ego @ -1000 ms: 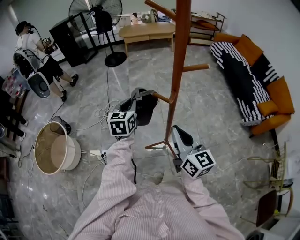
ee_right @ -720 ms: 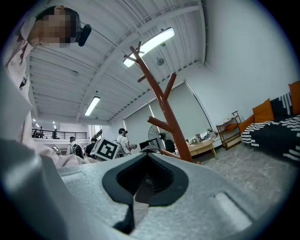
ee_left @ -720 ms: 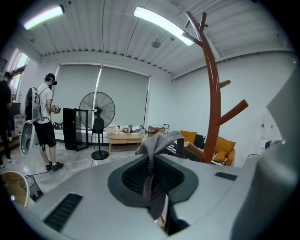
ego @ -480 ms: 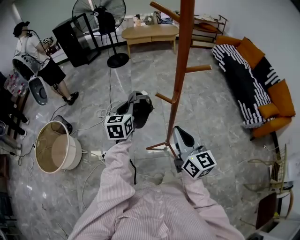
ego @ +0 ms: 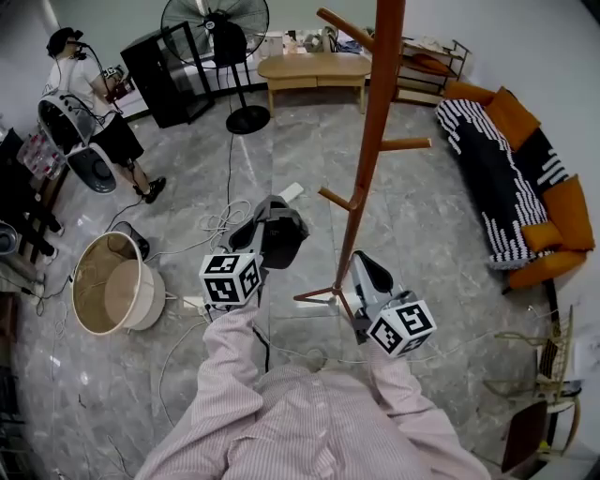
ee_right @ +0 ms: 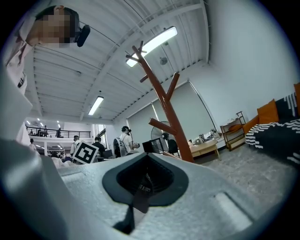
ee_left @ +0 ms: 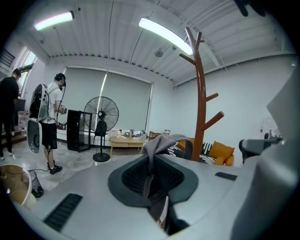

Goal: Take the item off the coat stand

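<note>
Just left of the coat stand (ego: 362, 178), the left tool (ego: 270, 219) pinches the dark cap (ego: 287, 240) clear of its pegs, while the right tool (ego: 362, 264) is closed and empty.

A staged living room inside a big lab-like hall; the wooden coat stand (ego: 373, 131) rises from a grey stone-tiled floor (ego: 309, 159); right of it sits a striped sofa (ego: 497, 169) with orange cushions (ego: 562, 202); beyond it, a low wooden table (ego: 314, 67) and pedestal fan (ego: 217, 21); left of it, loose cables (ego: 217, 223) and a person (ego: 89, 94) wearing recording gear; overhead, a ribbed ceiling (ee_left: 108, 33) with strip lights (ee_left: 164, 33).
</note>
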